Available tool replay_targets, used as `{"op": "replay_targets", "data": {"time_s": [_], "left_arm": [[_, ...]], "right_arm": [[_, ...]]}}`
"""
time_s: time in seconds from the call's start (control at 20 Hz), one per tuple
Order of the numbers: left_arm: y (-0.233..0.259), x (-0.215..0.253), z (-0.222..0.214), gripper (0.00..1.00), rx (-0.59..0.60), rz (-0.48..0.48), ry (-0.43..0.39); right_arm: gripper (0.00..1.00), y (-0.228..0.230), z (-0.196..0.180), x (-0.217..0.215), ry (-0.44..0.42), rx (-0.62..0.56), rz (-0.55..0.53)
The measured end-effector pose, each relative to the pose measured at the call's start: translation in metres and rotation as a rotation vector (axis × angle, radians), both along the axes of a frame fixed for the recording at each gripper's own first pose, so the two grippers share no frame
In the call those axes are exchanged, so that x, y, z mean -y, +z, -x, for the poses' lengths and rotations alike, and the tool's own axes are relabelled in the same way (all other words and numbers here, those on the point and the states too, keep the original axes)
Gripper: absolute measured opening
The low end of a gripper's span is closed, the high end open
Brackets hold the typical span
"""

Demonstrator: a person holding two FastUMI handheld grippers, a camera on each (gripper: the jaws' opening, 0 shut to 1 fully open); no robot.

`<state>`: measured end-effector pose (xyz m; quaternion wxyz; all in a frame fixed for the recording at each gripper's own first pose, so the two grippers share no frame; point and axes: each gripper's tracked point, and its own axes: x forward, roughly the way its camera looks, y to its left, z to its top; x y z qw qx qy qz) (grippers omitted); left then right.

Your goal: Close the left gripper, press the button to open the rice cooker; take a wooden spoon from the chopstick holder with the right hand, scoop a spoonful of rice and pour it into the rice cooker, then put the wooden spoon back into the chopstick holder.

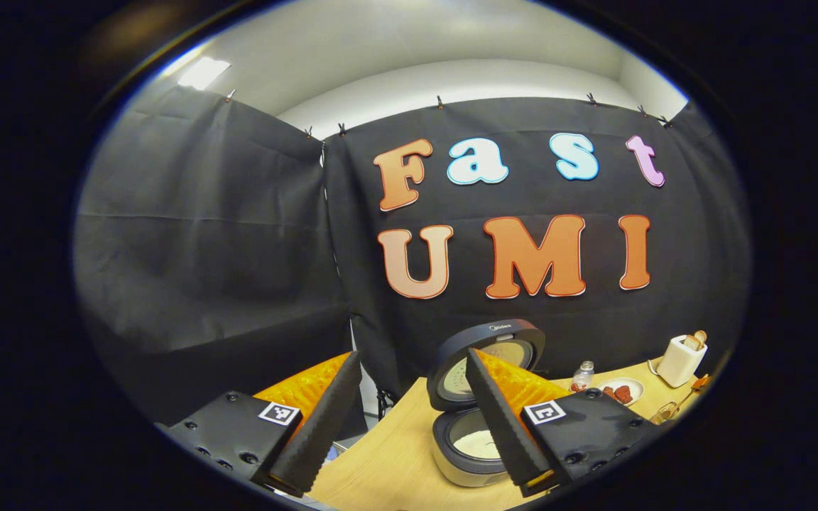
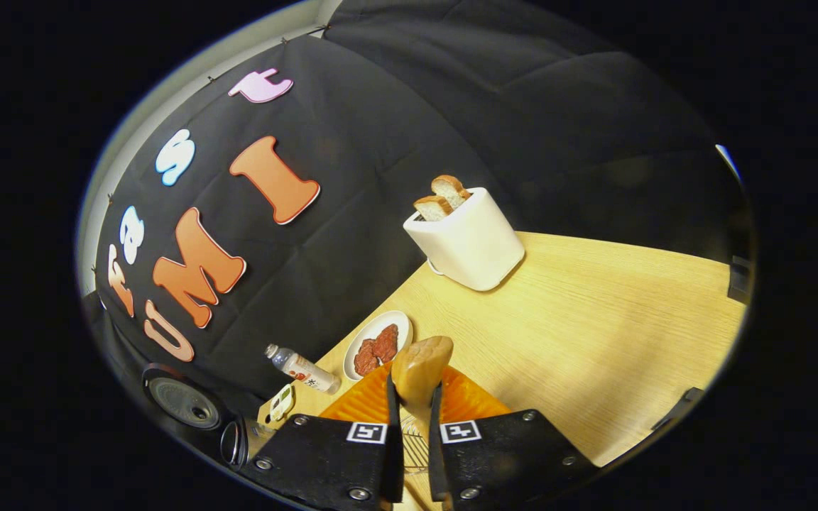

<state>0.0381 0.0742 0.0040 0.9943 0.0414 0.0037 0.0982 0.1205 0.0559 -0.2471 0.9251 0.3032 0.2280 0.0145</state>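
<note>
While the right gripper (image 2: 409,426) clamps the wooden spoon (image 2: 420,369) by its stiff, light handle, the left gripper (image 1: 409,426) hangs open over the table's (image 2: 593,319) edge.

One of nearly everything, two slices of bread

On the table (image 2: 593,312) stand one rice cooker (image 1: 476,426) with its single lid (image 1: 487,362) raised, one white toaster (image 2: 467,241) carrying two slices of bread (image 2: 442,197), one small plate (image 2: 379,333) with what look like two reddish pieces of food (image 2: 377,349) on it, one small bottle (image 2: 302,369) lying on its side, and one wooden spoon (image 2: 420,369). Two grippers are counted: the left gripper (image 1: 409,419) and the right gripper (image 2: 412,433).
</note>
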Motion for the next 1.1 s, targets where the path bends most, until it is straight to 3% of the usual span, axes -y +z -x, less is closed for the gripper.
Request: {"op": "replay_targets", "data": {"time_s": [0.15,0.3,0.55,0.85,1.1], "left_arm": [[-0.004,0.001,0.001,0.96,-0.011,0.032,-0.009],[-0.009,0.008,0.005,1.0,-0.029,0.062,-0.043],[-0.012,0.003,-0.002,0.97,-0.025,0.036,-0.069],[-0.015,-0.012,-0.008,1.0,-0.027,0.034,-0.074],[-0.022,-0.024,-0.012,1.0,-0.033,0.038,-0.064]], "right_arm": [[0.1,0.03,-0.002,0.0,-0.001,0.04,0.018],[0.1,0.073,0.002,-0.006,0.013,0.109,0.06],[0.1,0.125,0.035,-0.042,0.088,0.181,0.108],[0.1,0.119,0.082,-0.117,0.196,0.17,0.11],[0.1,0.07,0.098,-0.145,0.25,0.147,0.285]]}}
